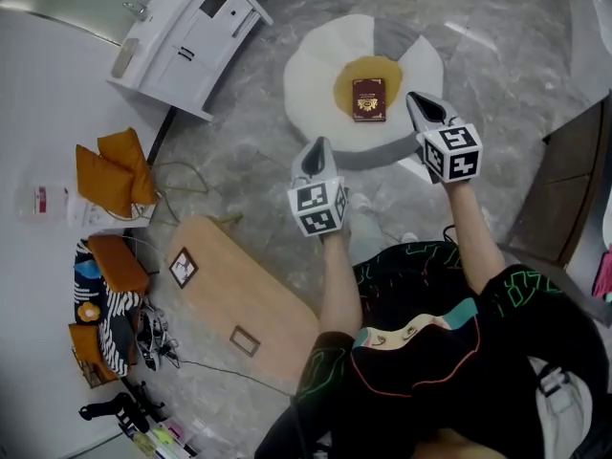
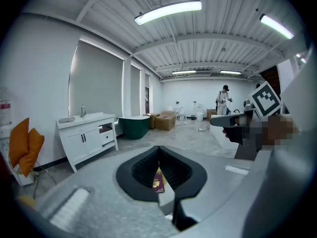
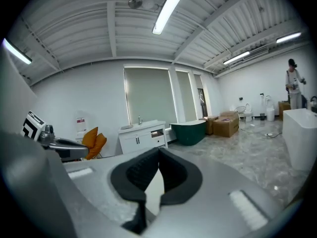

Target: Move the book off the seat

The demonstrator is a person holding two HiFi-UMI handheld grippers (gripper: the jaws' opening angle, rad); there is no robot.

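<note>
Two closed tools are aimed at the flower-shaped seat (image 1: 316,75), which sits on the grey marbled floor (image 1: 229,161). The dark red book (image 1: 369,98) lies flat on the seat's yellow centre (image 1: 387,68), well in from every edge, with white petals around it.

The left hand-held gripper (image 1: 321,145) hangs at the seat's near edge, off the book's near left corner and apart from it. Its jaws are pressed together and hold nothing. In the left gripper view the book (image 2: 158,182) shows beyond them through the narrow slit under the pads.

The right hand-held gripper (image 1: 415,98) is over the seat's near right edge, just beside the book's right side without touching it. Its jaws are also fully together and empty.

On the floor to the left are a white cabinet (image 1: 191,27), a wooden board (image 1: 239,295) and orange cushions (image 1: 115,170).
</note>
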